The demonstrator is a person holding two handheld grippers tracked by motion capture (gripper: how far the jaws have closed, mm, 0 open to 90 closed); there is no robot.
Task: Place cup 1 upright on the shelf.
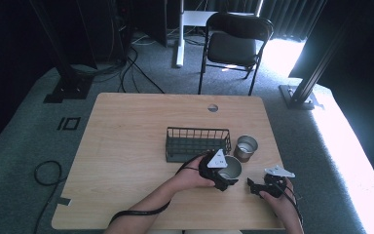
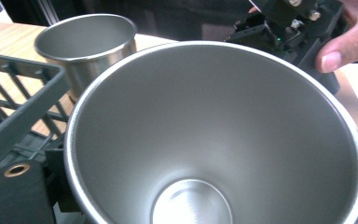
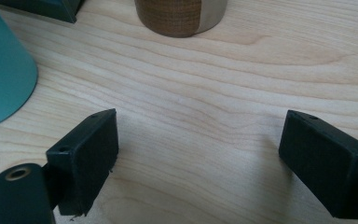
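Desk (image 1: 126, 146) — pale wood, fine grain lines. Wire basket (image 1: 197, 144) dark grey-green. Large cup (image 2: 214, 140) in left hand-held gripper (image 1: 219, 175): brushed silver inside, teal outside. Second cup (image 1: 246, 147) — silver rim and inside, brown woven-look band on wall. Both hand-held grippers black, pale grey three-cornered plates on top; right hand-held gripper (image 3: 200, 163) with matt black pads. Floor carpet (image 1: 19, 146) grey-green. Chair (image 1: 236, 39) black.

Large cup (image 2: 214, 140) hides left claw (image 1: 226, 178) jaws; second cup (image 3: 182, 16) cut off by top edge.

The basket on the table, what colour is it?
Dark grey wire basket, clearest in the high view.
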